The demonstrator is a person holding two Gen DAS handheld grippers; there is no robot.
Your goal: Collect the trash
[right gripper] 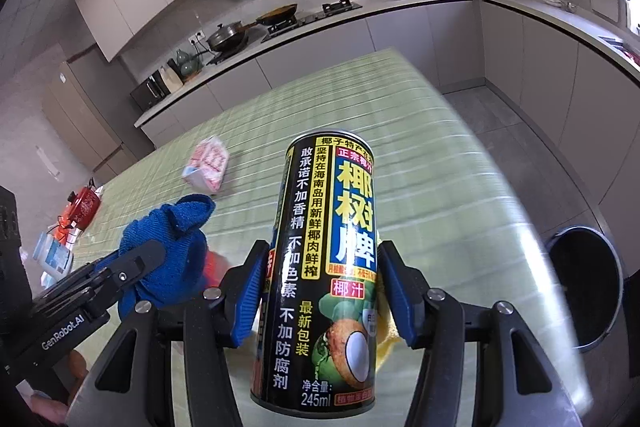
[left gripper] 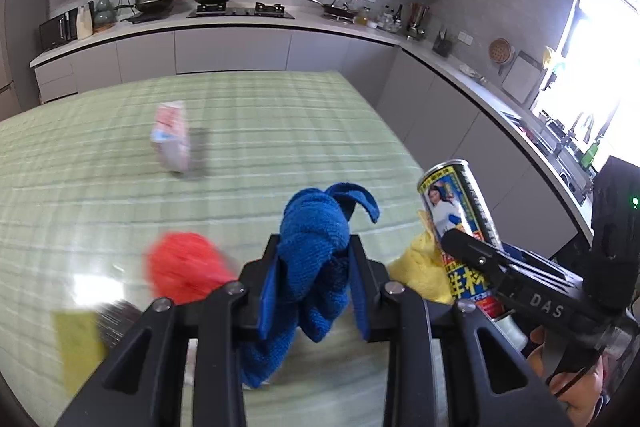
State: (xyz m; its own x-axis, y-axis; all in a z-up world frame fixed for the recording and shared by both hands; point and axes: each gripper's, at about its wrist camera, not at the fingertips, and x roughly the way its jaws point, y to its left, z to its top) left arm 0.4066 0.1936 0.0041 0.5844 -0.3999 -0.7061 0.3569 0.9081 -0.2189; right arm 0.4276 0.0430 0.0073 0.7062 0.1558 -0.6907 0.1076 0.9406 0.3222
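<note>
A: How is the can [right gripper: 320,267] expected to handle?

B: It is judged light and stiff, though thin-walled and smooth, so it could be dented or could slip. It is pinched at mid-height by the right gripper [right gripper: 320,291], and is carried above the near right part of the green table [right gripper: 460,167]. The middle of the wall is judged the soundest place to be gripped.

A: And its long axis?

B: It is held nearly upright, rim up, leaning slightly left in the left wrist view.

A: The blue cloth [left gripper: 316,251]?

B: It is soft and limp, bunched between the left gripper [left gripper: 316,275] jaws, which are pressed onto it. A dark bin [right gripper: 584,291] is seen on the floor to the right.
</note>
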